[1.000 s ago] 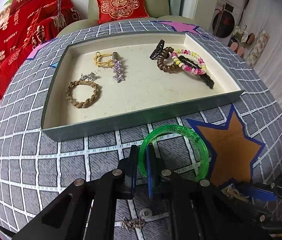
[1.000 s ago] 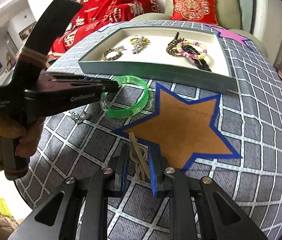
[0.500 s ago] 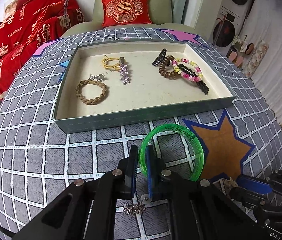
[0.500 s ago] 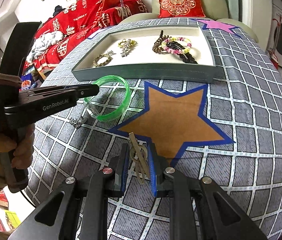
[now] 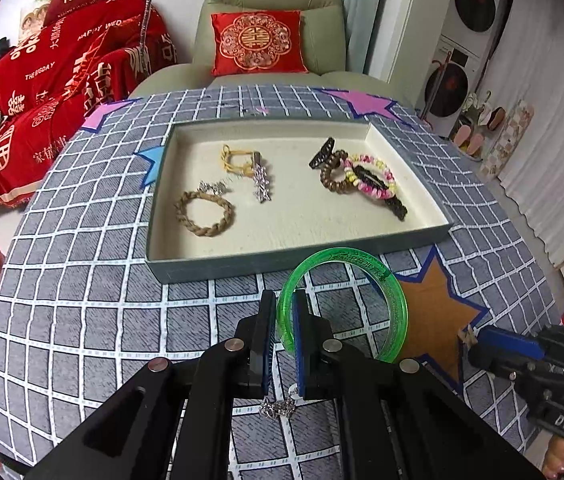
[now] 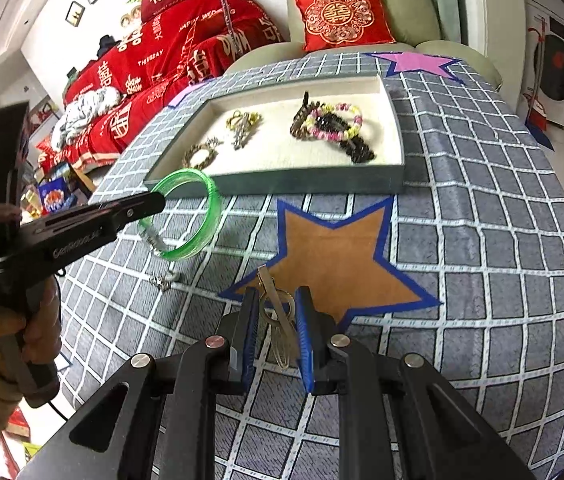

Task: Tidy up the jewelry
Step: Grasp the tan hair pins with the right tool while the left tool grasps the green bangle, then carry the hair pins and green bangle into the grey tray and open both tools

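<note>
My left gripper point(image 5: 284, 304) is shut on a green plastic bangle point(image 5: 386, 284) and holds it in the air in front of the grey-green tray point(image 5: 282, 266). The bangle point(image 6: 209, 208) and left gripper point(image 6: 153, 202) also show in the right wrist view. My right gripper point(image 6: 277, 300) is shut on a gold hair clip point(image 6: 277, 312), lifted above the cloth. The tray point(image 6: 302, 184) holds a braided bracelet point(image 5: 203, 214), a yellow band with a silver star clip point(image 5: 259, 176), and brown, pink-beaded and black bracelets point(image 5: 362, 178).
A small silver chain piece point(image 6: 163, 280) lies on the checked tablecloth below the bangle, also seen under my left gripper point(image 5: 279, 406). An orange star patch point(image 6: 334, 256) lies between the grippers and the tray. An armchair with a red cushion point(image 5: 257, 42) stands behind the table.
Both grippers have risen off the cloth and drawn back; the green bangle and the gold clip have come up with them. The silver chain piece stays on the table.
</note>
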Action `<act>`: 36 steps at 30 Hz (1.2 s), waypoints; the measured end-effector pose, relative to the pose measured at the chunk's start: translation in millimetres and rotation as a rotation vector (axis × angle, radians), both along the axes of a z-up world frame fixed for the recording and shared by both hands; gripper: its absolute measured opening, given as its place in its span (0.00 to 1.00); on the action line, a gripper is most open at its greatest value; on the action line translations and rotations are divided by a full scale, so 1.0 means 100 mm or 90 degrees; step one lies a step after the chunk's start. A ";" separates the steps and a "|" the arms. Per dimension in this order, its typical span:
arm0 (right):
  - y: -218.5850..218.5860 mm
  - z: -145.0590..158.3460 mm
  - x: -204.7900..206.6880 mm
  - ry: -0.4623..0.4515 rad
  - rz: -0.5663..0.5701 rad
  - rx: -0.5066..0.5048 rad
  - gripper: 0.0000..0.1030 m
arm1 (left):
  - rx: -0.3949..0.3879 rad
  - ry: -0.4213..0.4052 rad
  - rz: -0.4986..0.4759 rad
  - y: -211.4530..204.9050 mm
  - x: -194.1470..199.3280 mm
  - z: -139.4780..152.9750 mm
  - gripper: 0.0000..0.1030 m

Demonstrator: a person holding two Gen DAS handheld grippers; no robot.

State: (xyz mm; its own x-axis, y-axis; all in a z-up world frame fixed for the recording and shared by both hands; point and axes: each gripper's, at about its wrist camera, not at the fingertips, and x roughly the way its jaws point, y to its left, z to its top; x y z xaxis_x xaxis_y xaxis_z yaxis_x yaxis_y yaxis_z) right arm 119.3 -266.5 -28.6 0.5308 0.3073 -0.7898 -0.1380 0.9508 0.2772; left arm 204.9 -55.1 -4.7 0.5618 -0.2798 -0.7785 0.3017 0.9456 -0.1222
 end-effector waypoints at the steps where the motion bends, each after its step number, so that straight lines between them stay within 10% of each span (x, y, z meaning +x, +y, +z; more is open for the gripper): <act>1: -0.01 0.02 0.02 -0.001 -0.004 0.002 0.19 | 0.000 -0.003 0.001 0.01 0.00 0.02 0.16; 36: 0.09 0.15 1.40 0.007 -0.034 0.072 0.19 | 0.005 -0.024 0.052 0.16 0.86 0.12 0.16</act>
